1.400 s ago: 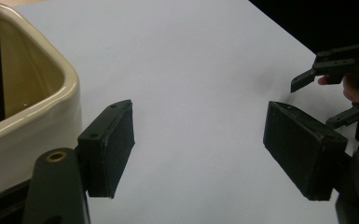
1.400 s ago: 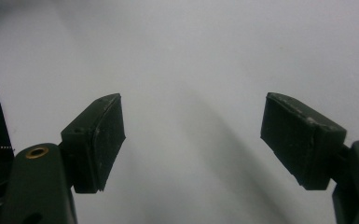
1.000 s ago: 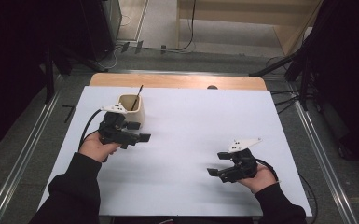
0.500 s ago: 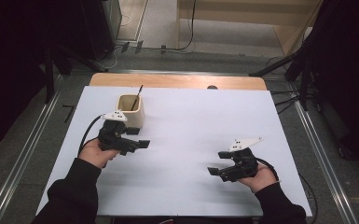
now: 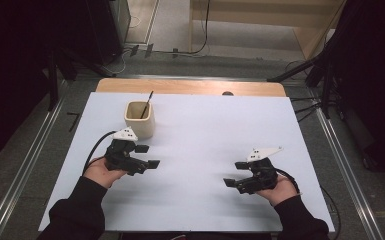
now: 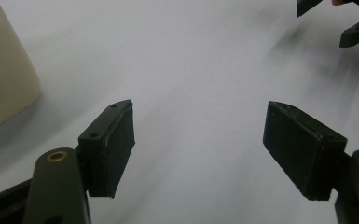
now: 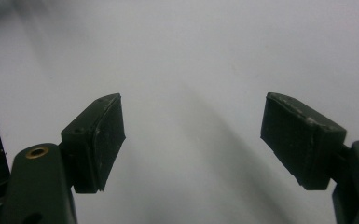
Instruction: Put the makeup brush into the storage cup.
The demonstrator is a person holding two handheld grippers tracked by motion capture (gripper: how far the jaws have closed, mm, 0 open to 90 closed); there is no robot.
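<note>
A cream cup stands at the back left of the white table, with a thin black stick leaning out of it. My left gripper hovers just in front of the cup, open and empty, jaws pointing right. In the left gripper view the cup's wall fills the left edge, and the gripper holds nothing. My right gripper rests at the front right, open and empty, jaws pointing left; its tips appear far off. The right gripper view has my gripper over bare table.
A wooden strip runs along the table's far edge. Metal rails flank both sides of the table. Cables lie on the floor at the back right, and a wooden cabinet stands beyond.
My left gripper has drawn back from the cup toward the near edge and slightly right. The right gripper has stayed nearly still.
</note>
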